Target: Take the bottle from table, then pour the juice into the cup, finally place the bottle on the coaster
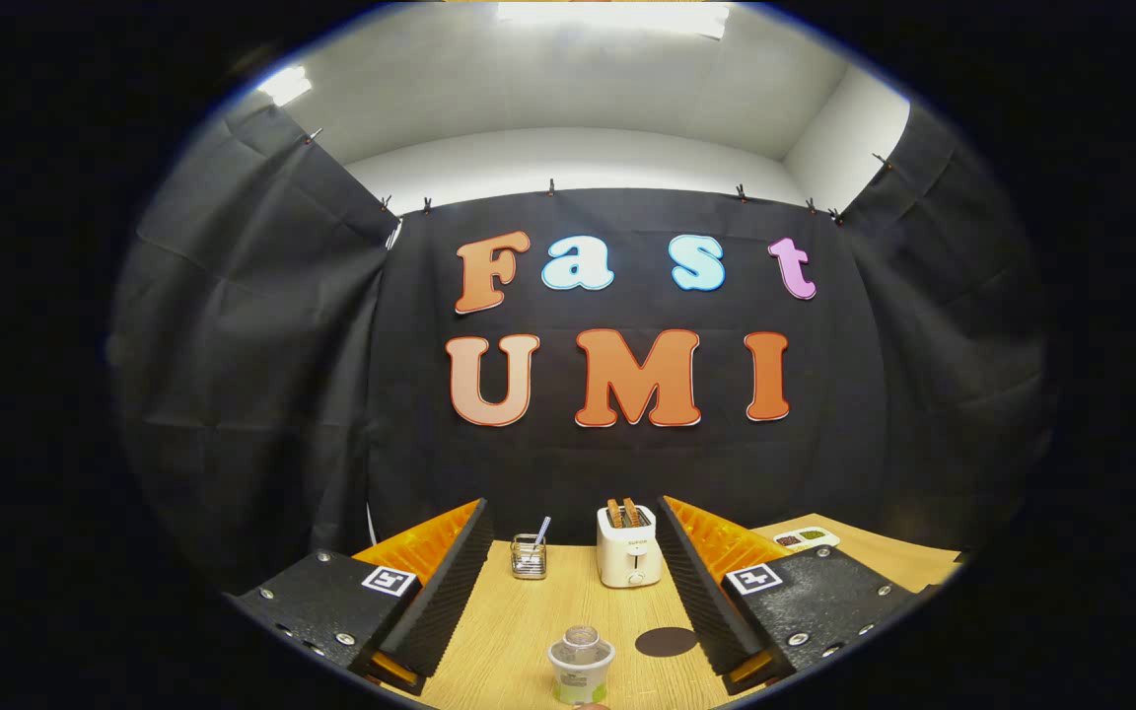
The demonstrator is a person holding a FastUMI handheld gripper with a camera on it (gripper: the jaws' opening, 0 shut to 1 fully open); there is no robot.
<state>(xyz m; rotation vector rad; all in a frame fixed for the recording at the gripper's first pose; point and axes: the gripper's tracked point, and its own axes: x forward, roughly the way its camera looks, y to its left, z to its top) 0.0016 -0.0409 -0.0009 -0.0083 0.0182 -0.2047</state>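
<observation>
Two fingers of the tongs [568, 602] stand wide apart, holding nothing, bare bench [519, 631] between them. Bottle [581, 667] sits between them, coaster [666, 642] just beside it.

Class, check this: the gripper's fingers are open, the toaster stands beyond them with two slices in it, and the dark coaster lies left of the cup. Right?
One error: in the gripper view the coaster lies right of the cup, not left. The gripper is open and the toaster does hold two slices.

Wooden table [529, 631], toaster [628, 548], glass jar [529, 557], cup [580, 671], coaster [666, 642]
</observation>
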